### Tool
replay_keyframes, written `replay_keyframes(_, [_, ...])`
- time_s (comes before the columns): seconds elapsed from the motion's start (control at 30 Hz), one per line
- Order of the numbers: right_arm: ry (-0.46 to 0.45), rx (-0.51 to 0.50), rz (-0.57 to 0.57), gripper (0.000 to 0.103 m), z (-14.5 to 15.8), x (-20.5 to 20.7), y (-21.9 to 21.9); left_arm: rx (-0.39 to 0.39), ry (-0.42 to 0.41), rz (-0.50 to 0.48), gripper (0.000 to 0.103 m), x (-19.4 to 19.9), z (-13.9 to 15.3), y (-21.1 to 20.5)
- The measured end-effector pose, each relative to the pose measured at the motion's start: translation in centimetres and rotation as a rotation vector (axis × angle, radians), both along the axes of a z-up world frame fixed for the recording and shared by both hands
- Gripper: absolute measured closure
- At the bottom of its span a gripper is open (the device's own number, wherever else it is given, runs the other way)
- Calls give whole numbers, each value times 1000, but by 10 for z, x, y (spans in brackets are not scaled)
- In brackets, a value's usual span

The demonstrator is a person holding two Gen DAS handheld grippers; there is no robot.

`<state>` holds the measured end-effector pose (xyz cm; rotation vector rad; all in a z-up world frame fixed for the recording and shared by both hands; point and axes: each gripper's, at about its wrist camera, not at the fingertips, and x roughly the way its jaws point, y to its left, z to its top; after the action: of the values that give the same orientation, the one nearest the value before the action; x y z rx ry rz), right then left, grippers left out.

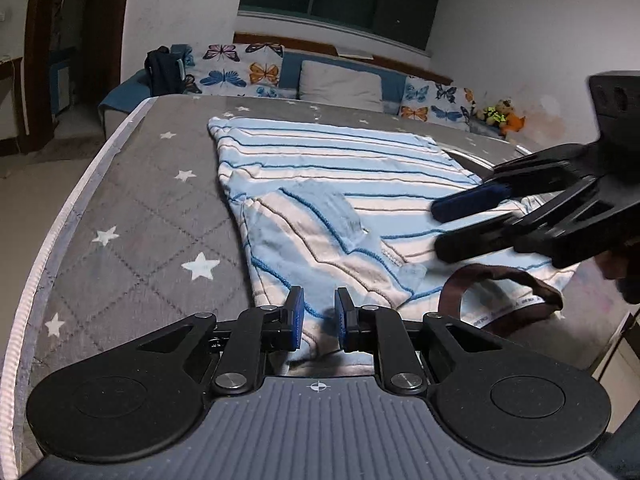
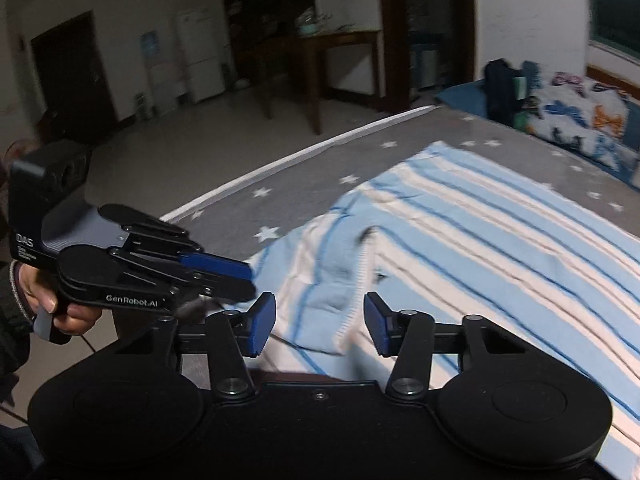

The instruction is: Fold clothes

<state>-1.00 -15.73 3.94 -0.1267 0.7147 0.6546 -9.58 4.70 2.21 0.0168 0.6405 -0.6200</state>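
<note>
Folding is under way but not finished, by my reading. The striped garment (image 1: 340, 184) lies on the grey star-print mattress (image 1: 132, 200), mostly flat, with one part already turned over onto the body near its left edge; that folded flap (image 1: 304, 224) sits wrinkled, not squared. The brown collar (image 1: 500, 292) lies at the near right end, curled up off the bed.

Left gripper (image 1: 319, 316): jaws only a narrow gap apart, poised at the garment's near edge. Cloth shows in the gap, but I cannot tell whether the pads pinch it; they look clear of it.

Right gripper (image 2: 320, 324): jaws about half apart, above the folded flap, with cloth showing below the gap and nothing held. From the left wrist view it reaches in from the right, over the striped fabric, and is motion-blurred.

Left to do, as judged: smooth the flap, bring in the other side, then fold the length.

Surroundings: butterfly-print cushions (image 1: 240, 68) and a plain pillow (image 1: 340, 82) along the far side, a dark bag (image 1: 164, 72) far left, a soft toy (image 1: 502, 116) far right. All are well apart from the garment. Nothing lies on it; only the two tools crowd each other at the near edge.
</note>
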Motion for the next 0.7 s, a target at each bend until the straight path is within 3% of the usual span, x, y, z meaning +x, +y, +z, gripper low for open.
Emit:
replay_keyframes(0.2, [50,-35,-5,73,-22,6,5,-15,1,-9,86,3,-5,3])
replay_keyframes(0.27, [45,-39,-10,90,-21,0,3,-15,1,-12,86,3,-5,2])
replay_keyframes(0.37, [43,-25,-14,94,-17,-9,-2,-17,0,-17,86,5,-6,2])
replay_keyframes(0.57, [43,-92,-13,95,-14,-16,-3,-11,0,-25,86,7,-7,-1])
replay_keyframes(0.7, [4,-46,-10,94,-2,-1,8,3,-3,-34,86,8,-7,-3])
